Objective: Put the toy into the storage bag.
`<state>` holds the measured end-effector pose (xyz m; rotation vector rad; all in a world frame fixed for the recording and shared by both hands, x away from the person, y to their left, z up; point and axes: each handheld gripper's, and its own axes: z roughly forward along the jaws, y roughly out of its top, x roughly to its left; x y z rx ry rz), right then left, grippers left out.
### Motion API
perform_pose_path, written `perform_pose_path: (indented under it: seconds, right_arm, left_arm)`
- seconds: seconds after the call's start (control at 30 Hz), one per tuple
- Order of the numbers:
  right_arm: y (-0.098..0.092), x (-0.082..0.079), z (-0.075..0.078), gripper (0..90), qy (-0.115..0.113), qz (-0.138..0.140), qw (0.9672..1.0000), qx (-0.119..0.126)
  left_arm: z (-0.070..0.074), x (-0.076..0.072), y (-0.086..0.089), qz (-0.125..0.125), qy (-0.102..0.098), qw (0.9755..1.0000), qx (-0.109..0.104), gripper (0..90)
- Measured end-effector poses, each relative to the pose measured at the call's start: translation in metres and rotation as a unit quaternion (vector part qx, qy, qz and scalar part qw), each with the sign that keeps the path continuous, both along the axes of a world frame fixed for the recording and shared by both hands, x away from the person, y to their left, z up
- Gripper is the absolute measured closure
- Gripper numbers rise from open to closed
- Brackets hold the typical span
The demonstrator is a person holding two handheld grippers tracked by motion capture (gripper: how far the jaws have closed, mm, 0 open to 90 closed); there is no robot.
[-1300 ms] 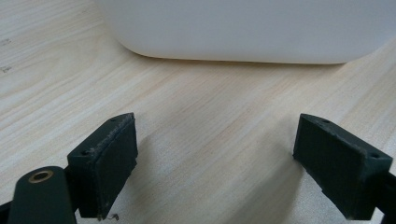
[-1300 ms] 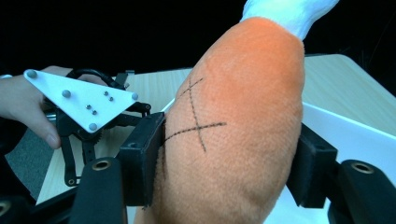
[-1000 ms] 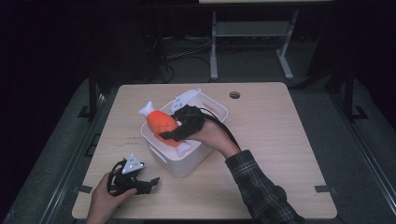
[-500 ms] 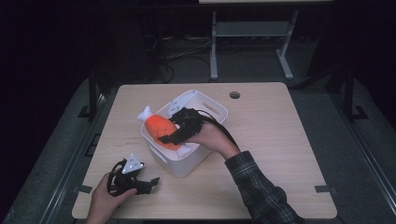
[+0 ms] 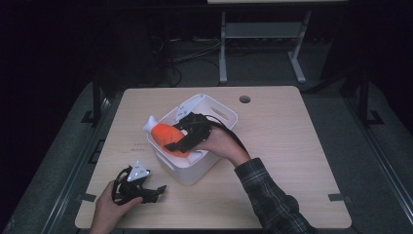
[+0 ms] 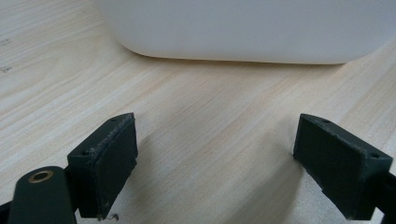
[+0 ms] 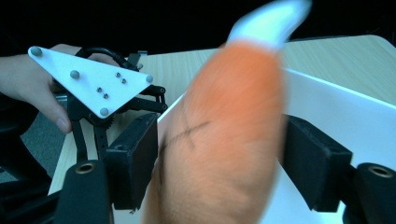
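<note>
A: Right gripper (image 5: 176,141), what's it doing?
B: Pinching the orange plush toy (image 5: 168,137). In the right gripper view the toy (image 7: 222,140) sits between the two black jaws, both pads against its sides, white tip pointing up and away from the camera. It's blurred. A dark stitched cross shows on the orange fabric.
A: Where's the toy relative to the gripper?
B: Straight ahead of it, wedged in the jaws. From the high view it's above the near-left wall of the white bin (image 5: 221,114), white end sticking out past the rim on the far side from the hand. Can't tell whether it touches the rim.
A: Left gripper (image 5: 158,188)?
B: Spread wide, nothing between the jaws. It rests low on the wooden table (image 5: 292,146), held in the left hand (image 5: 109,209). In the left gripper view the pads (image 6: 109,163) stand well apart over bare wood (image 6: 210,140), with the bin's white wall (image 6: 243,28) just ahead.
A: Grippers close to each other?
B: Apart. The right gripper view shows the left one's grey triangular plate (image 7: 91,84) off to its left, beyond the bin (image 7: 341,116).
</note>
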<state>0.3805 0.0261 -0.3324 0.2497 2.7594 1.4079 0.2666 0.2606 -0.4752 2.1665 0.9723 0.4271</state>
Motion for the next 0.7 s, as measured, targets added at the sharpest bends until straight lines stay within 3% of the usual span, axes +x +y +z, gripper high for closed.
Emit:
perform_pose_path:
  seconds: [0.37,0.6,0.7]
  right_arm:
    - [-0.005,-0.002,0.003,27.7,-0.002,-0.005,1.0,0.008]
    - [-0.023,-0.004,0.009,27.7,-0.006,-0.019,0.9997,0.017]
    - [-0.038,-0.005,0.012,27.7,-0.004,-0.033,0.9992,0.02]
  left_arm:
    - [0.0,0.0,0.0,0.0,0.0,1.0,-0.001,12.7]
    - [0.0,0.0,0.0,0.0,0.001,1.0,-0.001,12.7]
    - [0.0,0.0,0.0,0.0,0.001,1.0,-0.001,12.7]
